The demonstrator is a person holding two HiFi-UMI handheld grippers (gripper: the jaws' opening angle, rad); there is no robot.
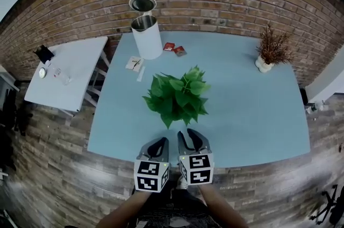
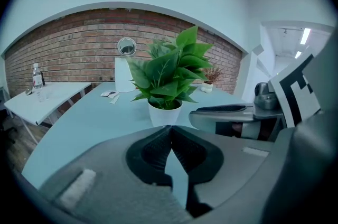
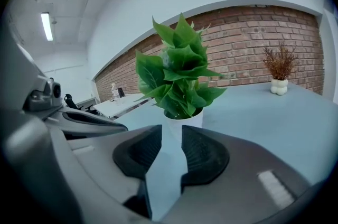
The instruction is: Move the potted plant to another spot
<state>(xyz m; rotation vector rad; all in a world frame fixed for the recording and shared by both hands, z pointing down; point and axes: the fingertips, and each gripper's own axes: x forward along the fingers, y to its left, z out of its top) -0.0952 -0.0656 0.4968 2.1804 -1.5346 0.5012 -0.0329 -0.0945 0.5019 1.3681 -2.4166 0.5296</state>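
The potted plant (image 1: 177,95), green leaves in a white pot, stands near the middle of the light blue table (image 1: 252,114). Both grippers hover side by side at the table's near edge, just short of the plant and touching nothing. My left gripper (image 1: 161,142) is shut and empty; in the left gripper view its jaw tips (image 2: 170,128) meet below the white pot (image 2: 165,112). My right gripper (image 1: 189,135) is open a little; the right gripper view shows a narrow gap (image 3: 171,130) between its jaws, with the pot (image 3: 185,118) straight ahead beyond it.
A white cylindrical bin (image 1: 147,36) and a round metal-rimmed object (image 1: 142,4) stand at the table's far left. Red packets (image 1: 174,49) and a card (image 1: 134,64) lie near them. A dried plant in a white vase (image 1: 271,49) is far right. A white side table (image 1: 67,71) stands left.
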